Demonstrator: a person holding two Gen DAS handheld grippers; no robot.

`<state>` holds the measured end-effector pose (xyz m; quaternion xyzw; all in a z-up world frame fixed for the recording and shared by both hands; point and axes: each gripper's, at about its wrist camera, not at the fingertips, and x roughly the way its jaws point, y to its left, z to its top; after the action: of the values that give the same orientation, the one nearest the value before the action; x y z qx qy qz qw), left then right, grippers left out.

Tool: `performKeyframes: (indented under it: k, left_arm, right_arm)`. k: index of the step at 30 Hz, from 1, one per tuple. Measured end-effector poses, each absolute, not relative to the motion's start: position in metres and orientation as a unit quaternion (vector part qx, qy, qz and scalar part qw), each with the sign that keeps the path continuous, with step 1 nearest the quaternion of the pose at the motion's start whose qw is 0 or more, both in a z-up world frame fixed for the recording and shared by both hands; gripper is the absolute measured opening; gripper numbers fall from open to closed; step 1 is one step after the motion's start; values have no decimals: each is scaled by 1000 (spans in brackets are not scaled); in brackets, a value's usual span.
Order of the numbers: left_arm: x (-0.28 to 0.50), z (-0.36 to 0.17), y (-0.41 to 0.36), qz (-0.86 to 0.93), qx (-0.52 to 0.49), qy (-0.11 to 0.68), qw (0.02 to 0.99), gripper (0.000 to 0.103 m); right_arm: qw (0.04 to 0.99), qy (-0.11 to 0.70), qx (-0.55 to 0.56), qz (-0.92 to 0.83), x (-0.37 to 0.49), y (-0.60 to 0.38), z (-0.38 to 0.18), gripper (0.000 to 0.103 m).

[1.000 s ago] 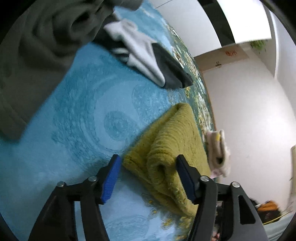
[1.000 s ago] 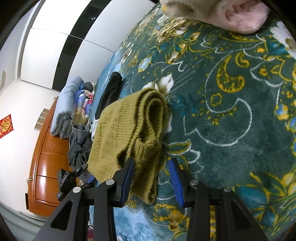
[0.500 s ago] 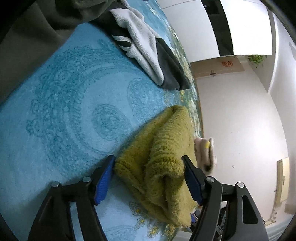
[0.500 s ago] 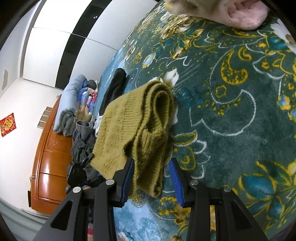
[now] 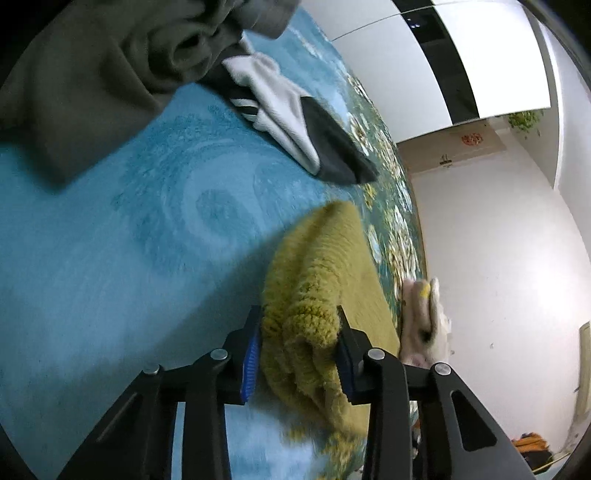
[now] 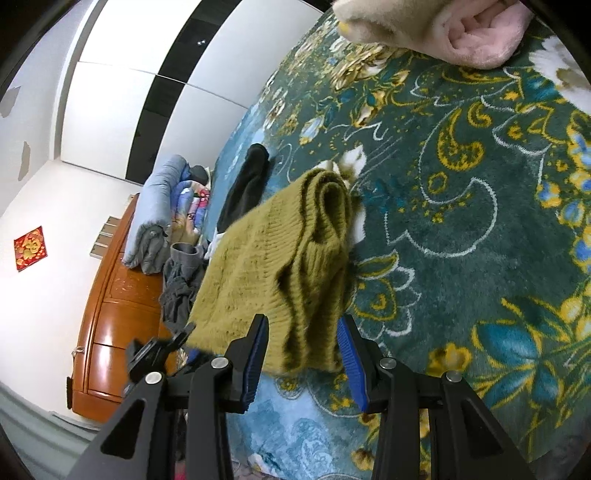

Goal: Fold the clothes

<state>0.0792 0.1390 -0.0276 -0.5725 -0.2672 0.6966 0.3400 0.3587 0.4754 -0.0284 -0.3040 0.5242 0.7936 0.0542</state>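
The left gripper (image 5: 298, 347) is closed onto a bunched edge of the mustard knit sweater (image 5: 317, 280), its blue pads pressing the wool from both sides. From this camera the sweater runs away toward 12 o'clock, folded double, over the light blue patch of the carpet (image 5: 110, 229).

The right gripper (image 6: 303, 347) has the other end of the same sweater (image 6: 273, 266) hanging between its fingers. The jaws stand partly apart, with wool filling most of the gap; the left pad seems to touch the knit, but a sliver of space shows at the right pad, so I cannot tell whether it is truly clamped. In this view the sweater is lifted above the dark teal floral carpet (image 6: 461, 221), its fold pointing toward 12 o'clock.

Around the left view, a grey-green garment (image 5: 85, 74) is heaped at 10 o'clock, a white and black piece (image 5: 295, 122) lies at 12 o'clock, and a cream fleece item (image 5: 421, 317) sits at 3 o'clock beside the sweater. In the right view, a pink and cream fleece (image 6: 450, 29) lies at 1 o'clock, a black garment (image 6: 243, 184) at 11 o'clock, and a wooden cabinet (image 6: 110, 314) with bedding (image 6: 155, 210) on it at 9 o'clock.
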Motion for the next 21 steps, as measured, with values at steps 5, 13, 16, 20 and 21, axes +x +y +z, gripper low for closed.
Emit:
performKeyframes:
  k: [5,13,16,20,21]
  left_arm:
    - [107,-42,112,695,-587,-262,321,36]
    - [98,-69,94,649,-612,-310,327,45]
    - [96,-61,91,655,-604,-287,351,56]
    - [90,-37,91,712,-563,-211,362,70]
    - [87,-31,92,725,-553,-194,363,73]
  right_arm:
    - [39,531,-311,787,359,467,-38,43]
    - [42,532,-331,778,336,468,-50,58]
    - [53,537,-335,772,325,474,-56,61]
    - [45,551,-333,764,310,480,-65,72]
    - [44,550,-338,762,305,481,-67,74]
